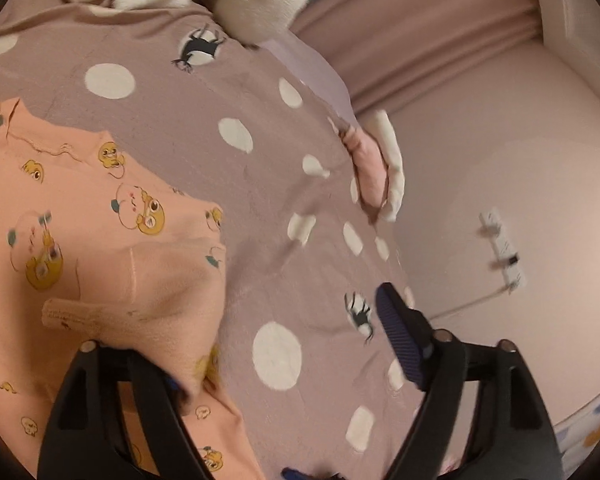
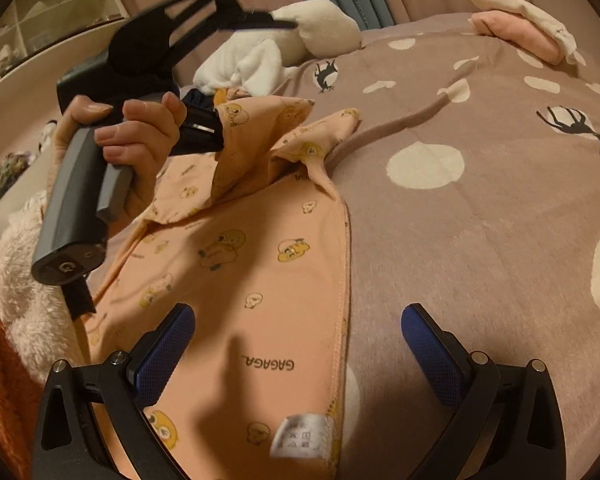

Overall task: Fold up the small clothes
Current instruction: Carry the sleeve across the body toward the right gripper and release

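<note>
the peach duck-print garment (image 2: 236, 264) is lying inside-out on the bed, over the polka-dot blanket (image 2: 480, 216). you can tell it's inside-out from the care label (image 2: 300, 436) and the mirrored "gagaga" print facing up near the hem. the bottom part is spread flat, which makes sense as the base for a fold, while the top end is bunched and pulled up off the blanket.

that lift comes from the left hand-held gripper (image 2: 216, 128), which looks like it has a bit of the upper cloth in it, probably to carry it over. honestly i can't tell if it's really pinching: in its own view cloth drapes over one finger and the other finger (image 1: 396, 344) stands well apart, and the contact point is hidden. the right hand-held gripper (image 2: 296, 344) hangs wide and holding nothing, straddling the stitched side edge near the hem, i'd guess ready to pin it.

further out, a folded pink and cream piece (image 2: 520, 36) sits near the far blanket edge, well apart, looks like a done pile. white plush stuff (image 2: 312, 36) sits beyond the garment, hard to identify. left view is motion-blurred, and the sleeves can't be made out.
</note>
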Tool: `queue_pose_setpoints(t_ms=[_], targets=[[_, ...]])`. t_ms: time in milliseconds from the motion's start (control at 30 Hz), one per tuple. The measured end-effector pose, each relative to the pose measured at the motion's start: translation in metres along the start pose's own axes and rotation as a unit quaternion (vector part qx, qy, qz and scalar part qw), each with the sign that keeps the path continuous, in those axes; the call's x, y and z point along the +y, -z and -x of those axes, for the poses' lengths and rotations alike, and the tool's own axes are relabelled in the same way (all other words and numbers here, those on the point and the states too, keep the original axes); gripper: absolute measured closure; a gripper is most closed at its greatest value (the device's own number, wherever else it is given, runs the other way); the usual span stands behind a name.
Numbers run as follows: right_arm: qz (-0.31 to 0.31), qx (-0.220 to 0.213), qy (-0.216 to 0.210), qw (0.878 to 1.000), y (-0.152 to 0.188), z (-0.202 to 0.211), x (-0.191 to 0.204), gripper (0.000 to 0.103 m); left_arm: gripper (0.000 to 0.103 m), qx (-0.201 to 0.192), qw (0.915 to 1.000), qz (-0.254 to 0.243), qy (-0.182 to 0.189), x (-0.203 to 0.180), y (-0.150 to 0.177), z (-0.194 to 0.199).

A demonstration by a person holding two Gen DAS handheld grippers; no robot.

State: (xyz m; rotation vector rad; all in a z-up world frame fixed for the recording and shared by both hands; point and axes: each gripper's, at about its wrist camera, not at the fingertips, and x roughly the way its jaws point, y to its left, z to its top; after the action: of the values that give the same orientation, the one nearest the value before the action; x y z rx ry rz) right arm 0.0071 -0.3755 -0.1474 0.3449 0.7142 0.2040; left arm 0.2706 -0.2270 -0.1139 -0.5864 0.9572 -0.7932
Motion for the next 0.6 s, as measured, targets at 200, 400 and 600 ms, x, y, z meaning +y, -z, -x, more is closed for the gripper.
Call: queue_pose_setpoints(t_ms=[200, 400, 600], targets=[[0.018, 0.005, 0.012, 1.000, -0.001, -0.004, 0.002, 0.000, 0.001, -0.014, 0.9995, 0.027, -0.007, -0.006, 0.005, -0.006], [0.025, 0.012, 0.009, 1.000, 0.000, -0.005, -0.001, 0.000, 0.001, 0.020, 0.9997, -0.010, 0.011, -0.045, 0.006, -0.011], [0.040, 0.015, 0.015, 0.999, 0.000, -0.009, 0.000, 0.000, 0.001, 0.010, 0.9933, -0.098, -0.061, -0.071, 0.014, -0.006]])
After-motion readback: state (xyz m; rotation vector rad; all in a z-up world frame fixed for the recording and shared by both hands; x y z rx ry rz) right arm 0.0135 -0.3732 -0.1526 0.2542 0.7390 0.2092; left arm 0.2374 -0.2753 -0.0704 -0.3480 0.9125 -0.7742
